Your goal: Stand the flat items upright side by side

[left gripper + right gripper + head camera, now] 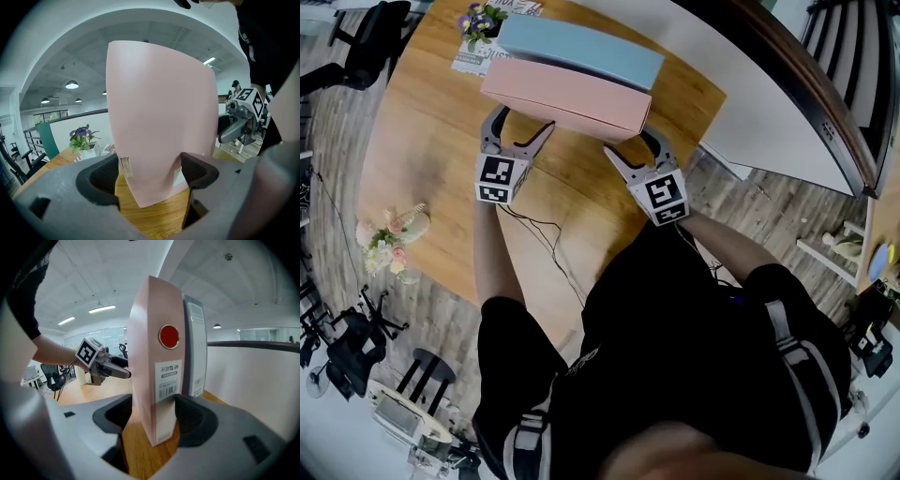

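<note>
A long pink box (pixel 567 94) stands on its long edge on the wooden table (pixel 441 159), with a light blue box (pixel 581 49) upright right behind it. My left gripper (pixel 525 117) is shut on the pink box's left end (pixel 159 117), its pads (pixel 105 176) pressing both sides. The right gripper (pixel 630 141) is shut on the box's right end, where a barcode label and a red dot (pixel 168 335) show. In the right gripper view the blue box (pixel 194 348) sits flush against the pink one (pixel 150 357).
A pot of purple flowers (pixel 480 21) and a printed sheet (pixel 473 61) lie at the table's far left behind the boxes. A pink bouquet (pixel 389 239) sits near the left table edge. A white partition (pixel 750 103) borders the table's right side. Cables (pixel 548 239) trail across the near tabletop.
</note>
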`<state>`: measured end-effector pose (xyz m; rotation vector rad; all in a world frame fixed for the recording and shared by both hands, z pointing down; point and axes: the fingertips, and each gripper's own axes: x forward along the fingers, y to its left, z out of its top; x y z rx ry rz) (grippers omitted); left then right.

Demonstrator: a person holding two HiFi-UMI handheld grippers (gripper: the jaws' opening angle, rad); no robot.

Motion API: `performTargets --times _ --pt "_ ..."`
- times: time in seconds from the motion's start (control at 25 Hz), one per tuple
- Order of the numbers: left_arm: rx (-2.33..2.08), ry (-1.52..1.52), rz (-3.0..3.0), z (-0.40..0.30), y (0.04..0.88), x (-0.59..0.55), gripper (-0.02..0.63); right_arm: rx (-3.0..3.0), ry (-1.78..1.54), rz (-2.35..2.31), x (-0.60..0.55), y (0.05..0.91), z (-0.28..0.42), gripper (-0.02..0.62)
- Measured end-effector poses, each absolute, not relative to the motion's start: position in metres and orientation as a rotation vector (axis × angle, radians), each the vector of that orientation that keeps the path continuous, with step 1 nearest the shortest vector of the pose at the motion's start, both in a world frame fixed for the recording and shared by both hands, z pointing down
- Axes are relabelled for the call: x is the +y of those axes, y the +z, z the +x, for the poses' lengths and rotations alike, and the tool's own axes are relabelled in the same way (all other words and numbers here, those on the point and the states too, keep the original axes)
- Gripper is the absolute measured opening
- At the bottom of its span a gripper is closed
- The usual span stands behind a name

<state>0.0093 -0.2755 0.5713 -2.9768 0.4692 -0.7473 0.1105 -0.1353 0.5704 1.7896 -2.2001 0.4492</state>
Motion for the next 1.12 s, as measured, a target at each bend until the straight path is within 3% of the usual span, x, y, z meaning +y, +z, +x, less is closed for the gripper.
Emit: performTargets --times 1.12 --pt "0.445 -0.736 -2.919 0.014 0.572 -0.294 0.434 -2.182 0.445 1.793 -0.145 0.573 0.117 0.308"
